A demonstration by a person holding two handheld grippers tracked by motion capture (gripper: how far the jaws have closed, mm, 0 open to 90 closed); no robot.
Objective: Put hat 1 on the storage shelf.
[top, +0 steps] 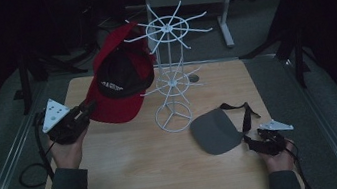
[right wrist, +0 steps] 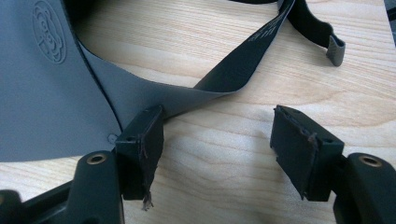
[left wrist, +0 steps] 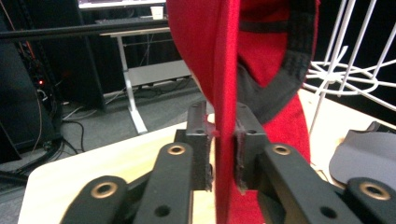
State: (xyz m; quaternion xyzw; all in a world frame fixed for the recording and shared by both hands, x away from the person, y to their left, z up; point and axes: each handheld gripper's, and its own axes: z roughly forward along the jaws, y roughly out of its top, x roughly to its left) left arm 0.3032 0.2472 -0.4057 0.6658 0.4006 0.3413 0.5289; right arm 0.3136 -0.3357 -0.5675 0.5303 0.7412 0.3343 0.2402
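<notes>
- While the red cap point(top: 117, 84) is pinched by its brim in the left gripper point(left wrist: 223, 154), it is held up against the white wire rack point(top: 171, 69); the hanging step is judged in hand.
- Next: the cap must be hooked over a rack prong, then released.
- Right gripper point(right wrist: 219, 154): jaws spread, nothing held, set on the table point(top: 158, 177) beside the grey visor point(top: 216, 130).
- Left forearm is angled inward, gripper raised; right hand is kept low.
</notes>
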